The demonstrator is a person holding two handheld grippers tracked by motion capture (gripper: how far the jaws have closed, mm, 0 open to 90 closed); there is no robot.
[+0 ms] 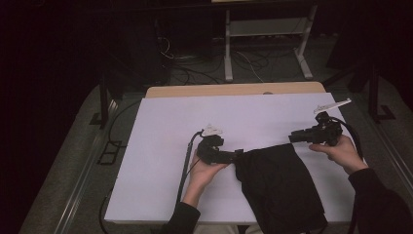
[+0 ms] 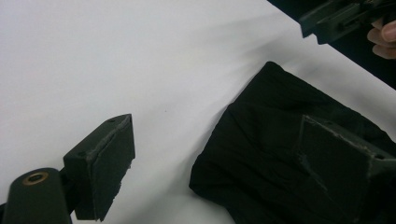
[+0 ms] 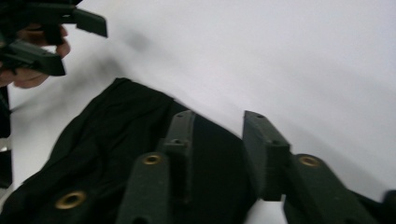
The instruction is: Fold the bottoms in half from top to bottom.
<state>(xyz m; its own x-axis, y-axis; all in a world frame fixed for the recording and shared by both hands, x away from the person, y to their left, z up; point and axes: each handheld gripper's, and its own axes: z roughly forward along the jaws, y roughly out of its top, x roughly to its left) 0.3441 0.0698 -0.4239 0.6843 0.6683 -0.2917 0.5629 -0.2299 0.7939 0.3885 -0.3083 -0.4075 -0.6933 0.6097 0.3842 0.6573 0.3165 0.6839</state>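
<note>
Black cloth (image 1: 280,187) is seen in the high view folded on the near right part of the white table (image 1: 165,146), its lower end hanging over the near edge; the left gripper (image 1: 237,154) is held at its upper left corner and the right gripper (image 1: 293,138) just above its upper right corner. In the left gripper view, the jaws are spread wide with nothing gripped, one over bare table, the other over the cloth (image 2: 280,154). In the right gripper view, the jaws are partly parted and empty above the cloth (image 3: 116,149). A corner could be missed, or several layers pinched together, if the jaws are closed too high or too deep, and the fold could be dragged askew.
</note>
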